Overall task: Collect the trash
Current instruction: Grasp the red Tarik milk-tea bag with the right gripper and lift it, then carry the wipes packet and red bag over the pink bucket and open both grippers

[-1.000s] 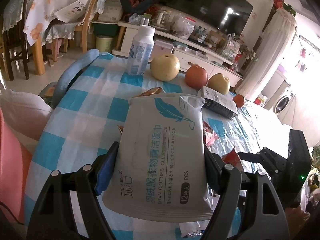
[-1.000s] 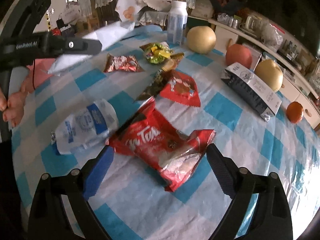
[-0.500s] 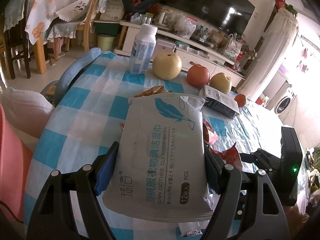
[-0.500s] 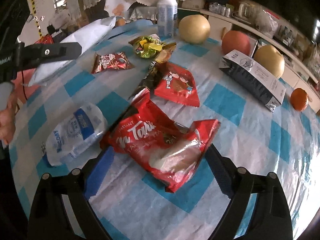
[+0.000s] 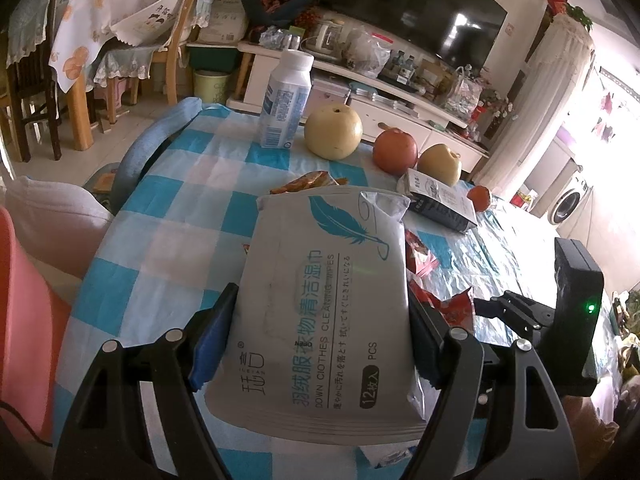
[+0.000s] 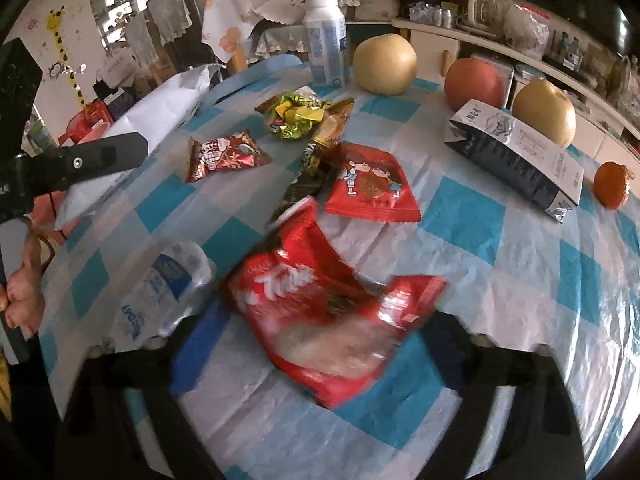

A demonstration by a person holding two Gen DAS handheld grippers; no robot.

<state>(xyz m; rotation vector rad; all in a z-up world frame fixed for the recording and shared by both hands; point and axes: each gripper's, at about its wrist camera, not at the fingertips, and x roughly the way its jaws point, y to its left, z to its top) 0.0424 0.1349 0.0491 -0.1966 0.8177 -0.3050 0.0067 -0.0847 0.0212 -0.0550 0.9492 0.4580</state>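
My left gripper (image 5: 320, 340) is shut on a grey wet-wipes pack (image 5: 320, 300) with a blue feather print and holds it above the checked tablecloth (image 5: 160, 248). A crumpled red snack wrapper (image 6: 320, 312) lies between the fingers of my right gripper (image 6: 316, 344). Its jaws are closing, and a gap still shows at the left pad; this view is blurred. More trash lies around: a squashed clear bottle (image 6: 164, 288), a small red wrapper (image 6: 224, 156), a red cartoon packet (image 6: 372, 184), a green-yellow wrapper (image 6: 296, 116) and a dark wrapper (image 6: 304, 184).
At the far side of the table stand a white bottle (image 6: 324, 36), two pears (image 6: 384, 64), an apple (image 6: 474, 80), a tangerine (image 6: 610, 184) and a black-and-white box (image 6: 516, 156). Chairs, a TV cabinet and a pink object (image 5: 24, 320) surround the table.
My right gripper has crept closer to the red wrapper, rolled a little, and its fingers have come inward around it. The left gripper and its wipes pack have stayed put.
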